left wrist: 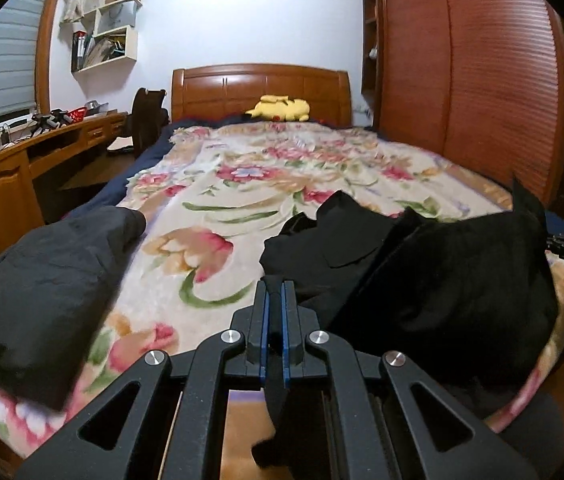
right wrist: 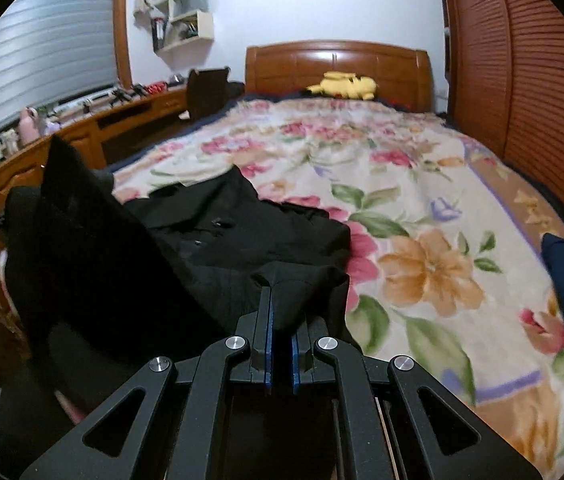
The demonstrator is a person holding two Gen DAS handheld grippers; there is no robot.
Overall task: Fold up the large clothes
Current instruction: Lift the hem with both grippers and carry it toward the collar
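A floral blanket [left wrist: 218,184] covers the bed [left wrist: 260,84] on which a large black garment [right wrist: 202,240] lies bunched at the near edge, part of it draped on the blanket and part lifted in a slack fold. The left gripper [left wrist: 275,292] pinches one black edge, its blue pads pressed together on cloth that hangs below them; the right gripper [right wrist: 280,300] likewise clamps a peak of the same fabric, jaws all but closed. The main risk, judging from the loose heap, is that each grip has caught several layers, so a pull would drag a wad, not a clean edge. A second dark garment [left wrist: 42,280] lies well apart on the left and could be swept along. Both views are blurred, so a thin pinch slipping free cannot be ruled out. Smaller still, a yellow plush toy [left wrist: 278,109] sits by the headboard.
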